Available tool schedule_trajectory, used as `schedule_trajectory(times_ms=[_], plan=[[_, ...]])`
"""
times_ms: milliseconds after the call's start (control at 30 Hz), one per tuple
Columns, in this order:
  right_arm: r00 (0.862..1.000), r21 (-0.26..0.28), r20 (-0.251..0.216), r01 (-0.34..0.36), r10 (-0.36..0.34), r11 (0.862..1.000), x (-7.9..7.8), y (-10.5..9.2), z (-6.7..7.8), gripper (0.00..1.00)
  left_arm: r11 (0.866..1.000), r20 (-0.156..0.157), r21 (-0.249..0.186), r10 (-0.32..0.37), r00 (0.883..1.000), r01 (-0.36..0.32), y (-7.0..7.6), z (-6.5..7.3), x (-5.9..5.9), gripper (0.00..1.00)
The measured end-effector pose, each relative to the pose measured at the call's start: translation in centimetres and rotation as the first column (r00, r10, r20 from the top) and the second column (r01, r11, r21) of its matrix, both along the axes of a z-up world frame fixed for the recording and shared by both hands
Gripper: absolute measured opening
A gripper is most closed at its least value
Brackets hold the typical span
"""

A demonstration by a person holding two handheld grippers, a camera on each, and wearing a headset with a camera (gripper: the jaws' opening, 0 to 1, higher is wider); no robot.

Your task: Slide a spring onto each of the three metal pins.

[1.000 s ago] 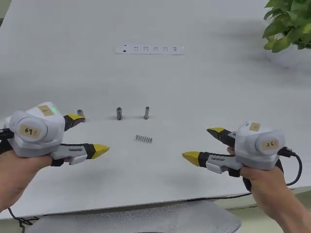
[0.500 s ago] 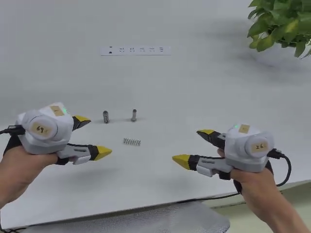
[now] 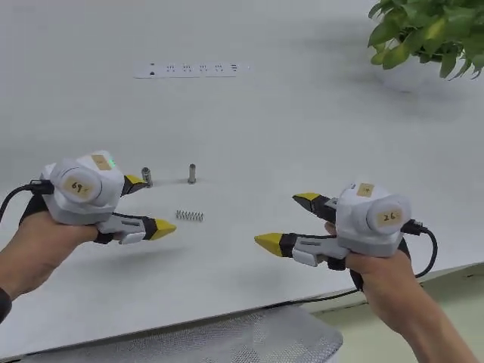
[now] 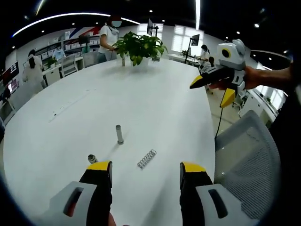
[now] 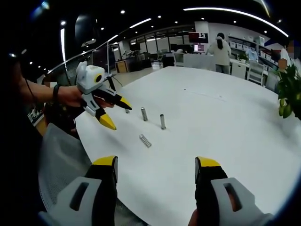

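Note:
A loose spring (image 3: 190, 216) lies flat on the white table (image 3: 249, 136). Behind it stand a bare metal pin (image 3: 192, 174) and a pin with a spring on it (image 3: 147, 177). My left gripper (image 3: 150, 203) is open just left of the loose spring and holds nothing; its upper tip is close to the sprung pin. In the left gripper view the spring (image 4: 146, 158) lies between the open jaws, ahead of them. My right gripper (image 3: 287, 221) is open and empty, well to the right. The right gripper view shows the spring (image 5: 145, 140), both pins (image 5: 162, 121) and a third pin (image 5: 127, 110) by the left gripper (image 5: 117, 113).
A white power strip (image 3: 190, 69) lies at the back of the table. A potted plant (image 3: 427, 34) stands at the back right. A mesh chair (image 3: 249, 340) sits under the table's near edge. People stand far off in the room.
The head camera has swung right, shifting everything left. My left gripper has moved closer to the loose spring and now covers the leftmost pin. The right gripper has kept its distance.

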State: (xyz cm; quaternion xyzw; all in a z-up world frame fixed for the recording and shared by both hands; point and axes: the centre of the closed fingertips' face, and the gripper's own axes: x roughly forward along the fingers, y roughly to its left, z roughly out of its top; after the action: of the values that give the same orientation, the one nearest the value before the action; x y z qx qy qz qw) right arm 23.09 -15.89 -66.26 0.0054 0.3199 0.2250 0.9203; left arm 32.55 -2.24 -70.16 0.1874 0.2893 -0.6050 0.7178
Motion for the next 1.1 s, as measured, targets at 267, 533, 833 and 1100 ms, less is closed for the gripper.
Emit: schedule_trajectory(times_ms=[267,533,833,1100], plan=[[1.0,0.005,-0.013,0.017,-0.017,1.0,-0.5,-0.5,-0.5,0.65,0.999,-0.03,0.005,-0.042,0.999,0.042,-2.0,-1.5,-0.3,0.5],[0.999,0.008,-0.028,0.017,-0.017,1.0,-0.8,-0.1,-1.0,0.65,0.996,-0.044,0.024,-0.086,0.995,0.087,-3.3,-3.4,-0.4,0.41],[0.999,0.014,-0.032,0.018,-0.017,1.0,-0.8,0.0,-1.0,0.65,0.992,-0.087,0.071,-0.101,0.991,0.107,-3.8,-6.3,-1.2,0.35],[0.999,0.018,-0.033,0.028,-0.027,0.999,-1.0,-0.4,-1.0,0.64,0.99,-0.113,0.092,-0.096,0.989,0.107,-3.8,-7.4,-1.9,0.3]])
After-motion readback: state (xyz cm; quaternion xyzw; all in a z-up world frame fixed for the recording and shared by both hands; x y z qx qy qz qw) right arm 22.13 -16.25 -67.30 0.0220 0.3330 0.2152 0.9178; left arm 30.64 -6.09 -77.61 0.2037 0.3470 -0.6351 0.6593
